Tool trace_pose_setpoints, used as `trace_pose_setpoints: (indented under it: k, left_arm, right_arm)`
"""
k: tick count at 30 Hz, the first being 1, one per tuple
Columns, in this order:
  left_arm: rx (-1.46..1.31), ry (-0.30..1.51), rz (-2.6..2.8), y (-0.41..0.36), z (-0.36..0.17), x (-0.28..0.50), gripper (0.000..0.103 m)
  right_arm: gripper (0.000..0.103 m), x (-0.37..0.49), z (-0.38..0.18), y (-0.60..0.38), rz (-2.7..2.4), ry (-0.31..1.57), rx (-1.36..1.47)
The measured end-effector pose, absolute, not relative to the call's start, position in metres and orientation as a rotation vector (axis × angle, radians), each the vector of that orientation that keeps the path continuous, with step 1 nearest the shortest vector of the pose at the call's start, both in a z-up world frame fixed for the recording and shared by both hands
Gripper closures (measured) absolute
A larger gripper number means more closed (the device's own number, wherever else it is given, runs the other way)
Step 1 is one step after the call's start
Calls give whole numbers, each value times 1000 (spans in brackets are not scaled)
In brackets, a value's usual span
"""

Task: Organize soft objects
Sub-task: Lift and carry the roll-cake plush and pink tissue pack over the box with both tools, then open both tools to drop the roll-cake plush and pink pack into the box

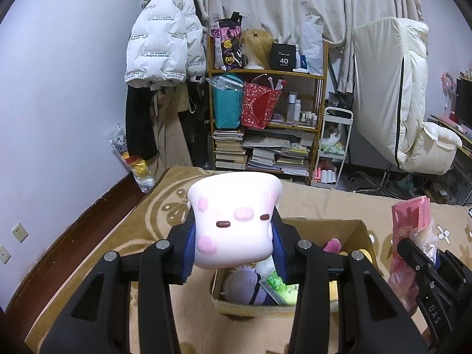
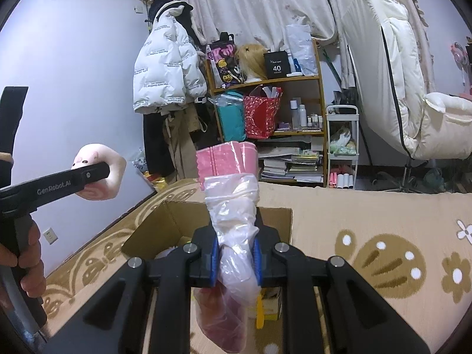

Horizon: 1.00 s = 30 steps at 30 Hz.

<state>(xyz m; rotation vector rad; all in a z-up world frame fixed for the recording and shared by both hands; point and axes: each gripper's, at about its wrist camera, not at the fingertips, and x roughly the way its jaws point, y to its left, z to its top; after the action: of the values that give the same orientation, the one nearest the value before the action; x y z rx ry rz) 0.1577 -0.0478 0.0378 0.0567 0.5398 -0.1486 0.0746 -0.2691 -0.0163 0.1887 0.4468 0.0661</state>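
Note:
My left gripper [image 1: 233, 236] is shut on a white and pink pig plush [image 1: 234, 218] and holds it in the air above the open cardboard box [image 1: 361, 230]. The plush also shows in the right wrist view [image 2: 100, 174], at the left. The box stands on the patterned bed cover and holds a purple plush [image 1: 242, 287], a green packet [image 1: 280, 283] and a pink toy [image 1: 332, 244]. My right gripper [image 2: 236, 253] is shut on a pink item in a clear plastic bag [image 2: 233, 206], held over the box [image 2: 165, 215]. That bag shows in the left wrist view [image 1: 410, 236].
The beige bed cover [image 2: 368, 212] with brown flower pattern spreads around the box. Beyond the bed stand a wooden shelf [image 1: 265, 103] with bags and books, a hanging white jacket [image 1: 162, 35], a white cart [image 1: 333, 147] and a folded white duvet [image 1: 398, 88].

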Motion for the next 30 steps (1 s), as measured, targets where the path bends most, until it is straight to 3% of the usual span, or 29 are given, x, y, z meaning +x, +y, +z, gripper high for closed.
trace_pose_setpoints:
  k: [30]
  left_arm:
    - [78, 633, -222, -77, -19, 207, 61]
  right_arm:
    - [84, 145, -50, -275, 96, 503, 234]
